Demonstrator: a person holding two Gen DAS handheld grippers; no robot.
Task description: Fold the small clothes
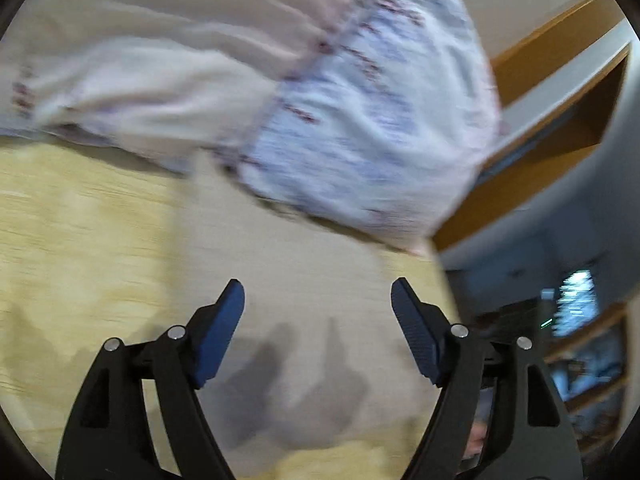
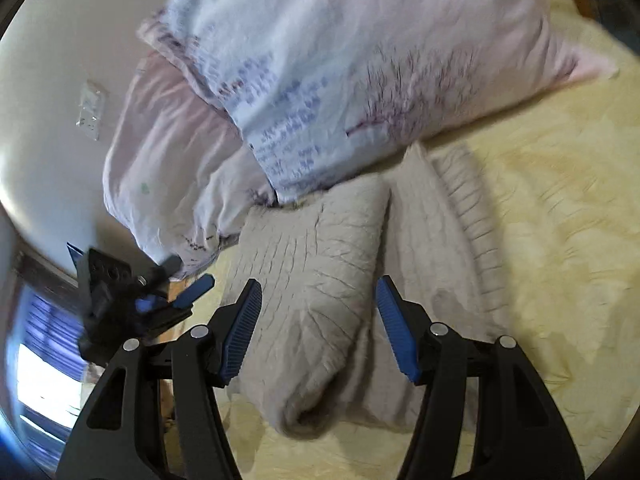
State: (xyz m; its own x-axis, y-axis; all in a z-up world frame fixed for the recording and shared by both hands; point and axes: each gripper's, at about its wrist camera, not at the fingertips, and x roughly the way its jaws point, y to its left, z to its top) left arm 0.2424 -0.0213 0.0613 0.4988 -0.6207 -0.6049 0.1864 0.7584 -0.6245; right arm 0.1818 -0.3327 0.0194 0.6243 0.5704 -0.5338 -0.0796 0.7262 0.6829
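Observation:
A greyish-beige ribbed garment (image 2: 320,240) lies folded lengthwise on the yellow bed sheet (image 2: 540,220), its rolled fold pointing toward me. My right gripper (image 2: 318,284) hovers over it, open, one blue pad on each side of the fold and neither pressing on it. In the right wrist view my left gripper (image 2: 176,294) is at the garment's left edge, blurred. In the left wrist view the left gripper (image 1: 318,288) stands wide open with nothing between its fingers. Below it is a blurred beige cloth (image 1: 320,248) carrying the fingers' shadows.
Two pale pillows rest at the head of the bed, a blue-and-pink printed one (image 2: 320,60) on top of a pink one (image 2: 168,152). A wall socket (image 2: 90,110) and a bright window (image 2: 44,368) are at the left. Wooden trim (image 1: 560,40) and shelves (image 1: 592,360) stand beyond the bed.

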